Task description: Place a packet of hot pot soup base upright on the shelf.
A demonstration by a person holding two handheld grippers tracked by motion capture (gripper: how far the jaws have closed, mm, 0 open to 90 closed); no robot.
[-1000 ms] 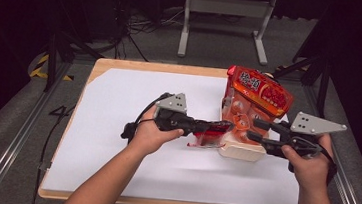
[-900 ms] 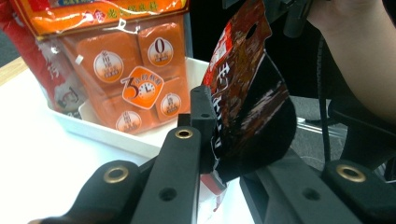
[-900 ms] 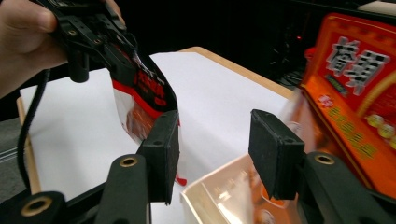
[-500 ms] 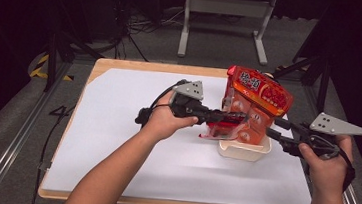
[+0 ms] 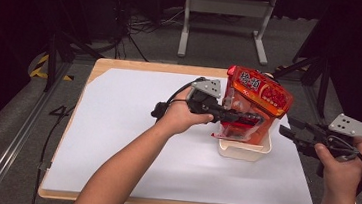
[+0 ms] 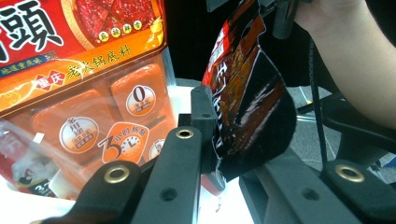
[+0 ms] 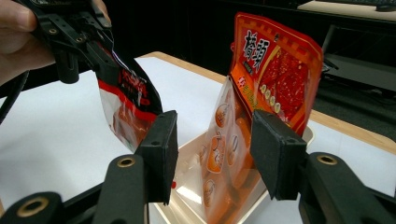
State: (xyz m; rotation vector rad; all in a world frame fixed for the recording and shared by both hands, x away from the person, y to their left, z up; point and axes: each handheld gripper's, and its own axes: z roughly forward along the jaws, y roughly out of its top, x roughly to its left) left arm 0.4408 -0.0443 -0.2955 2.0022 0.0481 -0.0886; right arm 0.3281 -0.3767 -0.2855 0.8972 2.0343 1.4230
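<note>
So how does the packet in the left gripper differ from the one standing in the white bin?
The small packet hangs in the air, pinched by the left gripper; the large packet stands upright in the white bin, ungripped. The small packet is darker, black and red; the large packet is bright orange-red with a clear lower window. Both are glossy printed pouches.

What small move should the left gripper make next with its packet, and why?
Probably lower it into the tub. The left gripper is shut on the packet, which hangs above the tub beside the upright pouch; the right gripper stands open, apart.
</note>
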